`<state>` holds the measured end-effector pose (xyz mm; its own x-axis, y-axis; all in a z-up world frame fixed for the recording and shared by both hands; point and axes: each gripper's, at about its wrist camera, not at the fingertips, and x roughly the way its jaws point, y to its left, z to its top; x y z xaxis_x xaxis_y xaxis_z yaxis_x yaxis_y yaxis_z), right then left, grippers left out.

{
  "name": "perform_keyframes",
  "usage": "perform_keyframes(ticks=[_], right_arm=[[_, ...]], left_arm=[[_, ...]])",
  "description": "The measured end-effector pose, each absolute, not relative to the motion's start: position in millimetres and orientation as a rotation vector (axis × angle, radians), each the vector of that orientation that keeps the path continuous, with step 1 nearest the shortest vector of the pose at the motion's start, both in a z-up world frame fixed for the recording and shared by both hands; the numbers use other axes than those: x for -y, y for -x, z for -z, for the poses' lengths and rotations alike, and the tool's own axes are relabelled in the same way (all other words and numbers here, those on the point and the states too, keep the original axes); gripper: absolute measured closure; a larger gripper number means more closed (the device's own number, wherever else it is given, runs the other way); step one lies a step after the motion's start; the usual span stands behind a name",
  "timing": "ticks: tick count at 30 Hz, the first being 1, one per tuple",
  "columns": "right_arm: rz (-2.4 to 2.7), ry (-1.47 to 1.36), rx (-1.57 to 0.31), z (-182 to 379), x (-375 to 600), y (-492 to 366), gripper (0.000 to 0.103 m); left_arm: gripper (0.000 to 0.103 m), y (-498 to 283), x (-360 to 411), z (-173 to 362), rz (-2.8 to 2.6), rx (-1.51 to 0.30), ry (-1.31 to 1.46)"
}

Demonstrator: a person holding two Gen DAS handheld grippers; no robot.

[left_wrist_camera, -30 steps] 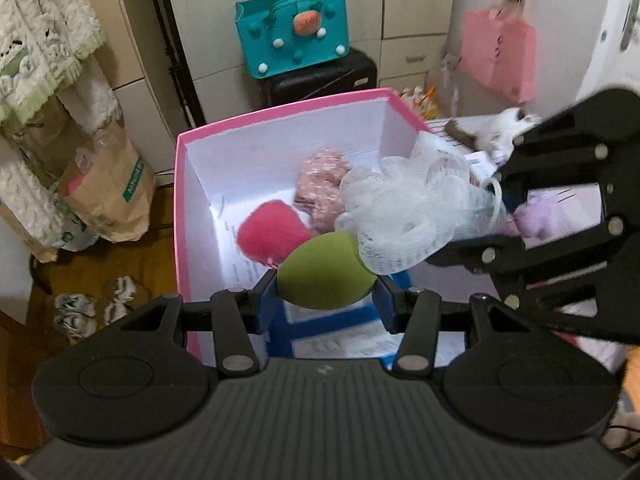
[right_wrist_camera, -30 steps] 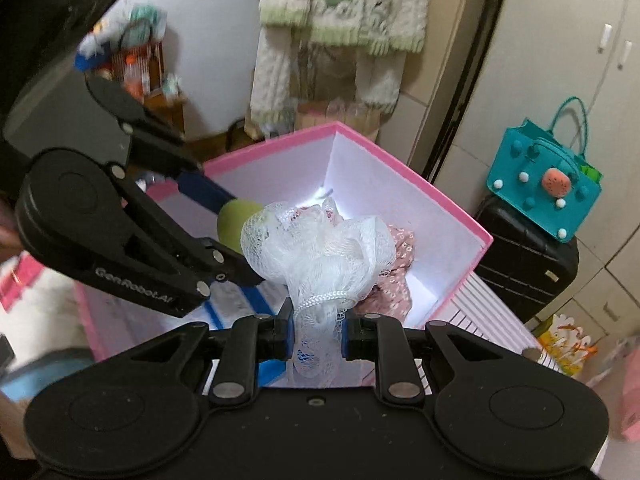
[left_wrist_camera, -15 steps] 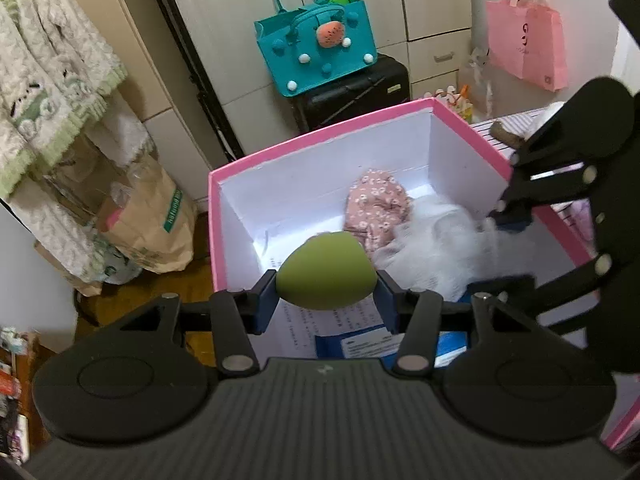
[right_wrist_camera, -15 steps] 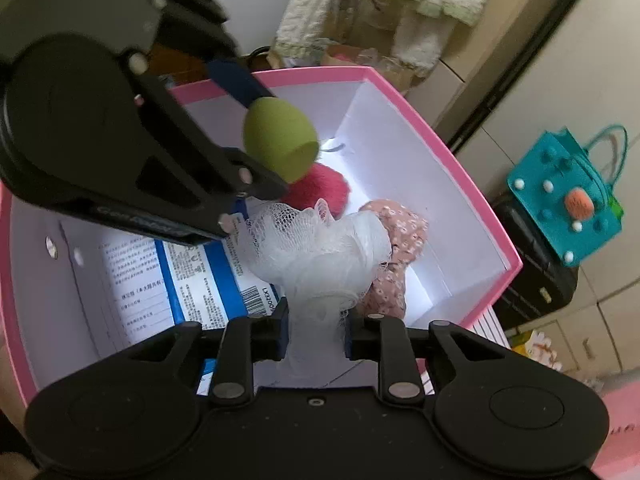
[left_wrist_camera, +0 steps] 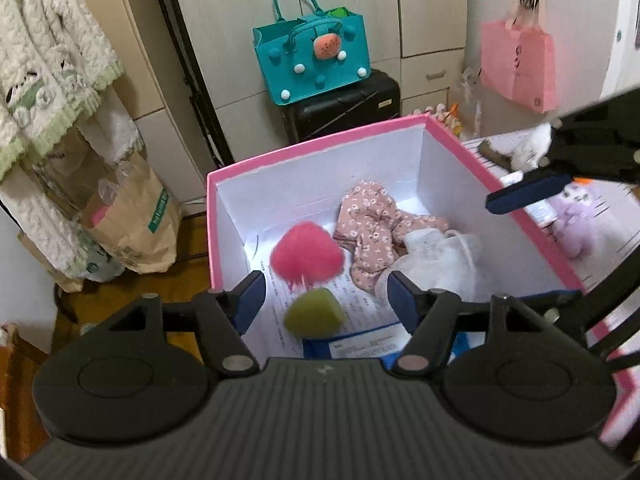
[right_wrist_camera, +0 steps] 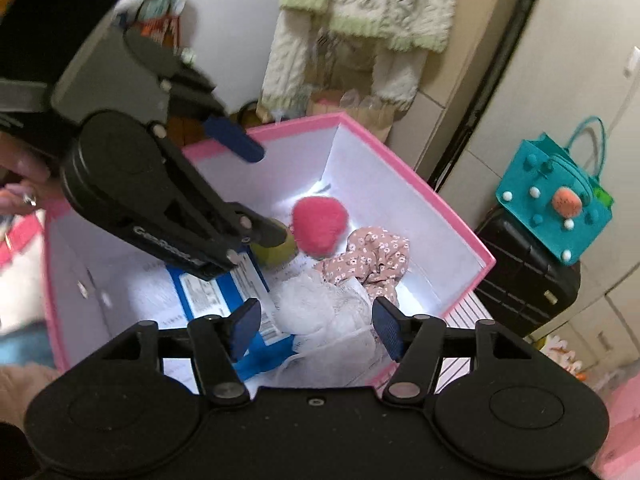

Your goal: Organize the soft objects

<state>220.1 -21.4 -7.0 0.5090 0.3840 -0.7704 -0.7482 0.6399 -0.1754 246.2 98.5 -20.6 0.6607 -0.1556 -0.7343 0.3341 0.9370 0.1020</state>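
Grippers above pink box (left_wrist_camera: 532, 224): left gripper (left_wrist_camera: 322, 300) and right gripper (right_wrist_camera: 316, 326) both spread wide, gripping nothing. Green sponge (left_wrist_camera: 314, 314) lies on box floor, pink puff (left_wrist_camera: 306, 256) at its 12 o'clock, floral cloth (left_wrist_camera: 376, 236) and white mesh pouf (right_wrist_camera: 332, 320) at its 2 o'clock.
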Motion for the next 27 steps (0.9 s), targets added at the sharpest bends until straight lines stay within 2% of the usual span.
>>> perform_keyframes(ticks=[10, 20, 27], right_arm=[[-0.717, 0.265, -0.743, -29.1, 62.9, -181.0, 0.036], [-0.702, 0.227, -0.713, -56.8, 88.4, -132.7, 0.036], [-0.672, 0.225, -0.672, -69.7, 112.2, -94.0, 0.036]], left_arm=[[0.036, -193.3, -111.6, -21.5, 0.33, -0.828, -0.218], [0.032, -136.7, -106.3, -57.1, 0.392, -0.821, -0.224], [0.03, -108.7, -91.5, -63.7, 0.441, -0.821, -0.237]])
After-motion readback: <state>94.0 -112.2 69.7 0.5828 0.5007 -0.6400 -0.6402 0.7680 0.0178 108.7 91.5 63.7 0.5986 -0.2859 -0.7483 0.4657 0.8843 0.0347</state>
